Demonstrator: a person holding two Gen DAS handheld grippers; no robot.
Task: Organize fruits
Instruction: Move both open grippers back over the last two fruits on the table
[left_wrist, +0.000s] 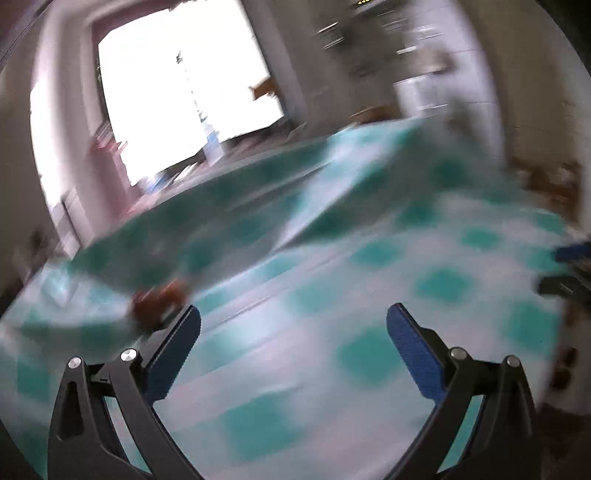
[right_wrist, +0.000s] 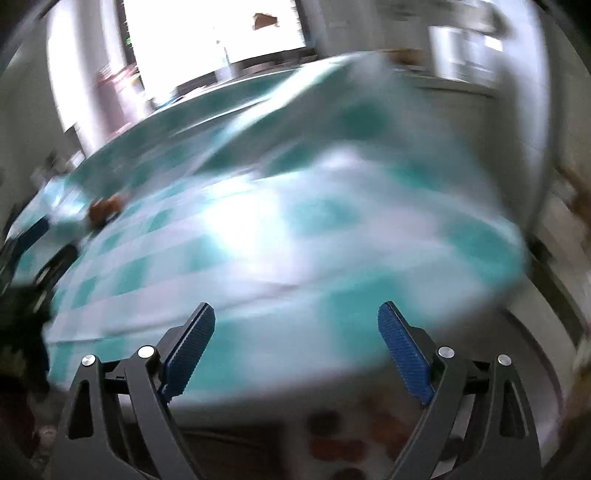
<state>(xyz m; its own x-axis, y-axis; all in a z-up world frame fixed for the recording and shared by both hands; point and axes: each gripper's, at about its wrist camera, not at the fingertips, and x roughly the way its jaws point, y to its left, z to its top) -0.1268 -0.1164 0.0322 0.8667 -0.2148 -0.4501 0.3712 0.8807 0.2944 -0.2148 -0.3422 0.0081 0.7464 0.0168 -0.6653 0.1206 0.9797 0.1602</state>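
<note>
Both views are heavily blurred by motion. A brown-orange fruit (left_wrist: 157, 299) lies on the teal-and-white checked tablecloth (left_wrist: 332, 295), just beyond the left finger of my left gripper (left_wrist: 293, 325). The left gripper is open and empty. The same fruit shows far left in the right wrist view (right_wrist: 105, 210). My right gripper (right_wrist: 295, 321) is open and empty above the near edge of the tablecloth (right_wrist: 295, 240). The right gripper's tips (left_wrist: 569, 266) show at the right edge of the left wrist view; the left gripper (right_wrist: 40, 243) shows at the left edge of the right wrist view.
The cloth has a raised fold (left_wrist: 258, 206) running across the table behind the fruit. A bright window (left_wrist: 184, 85) is at the back. Patterned floor (right_wrist: 343, 439) shows below the table's near edge. Shelves or appliances (left_wrist: 424, 74) stand back right.
</note>
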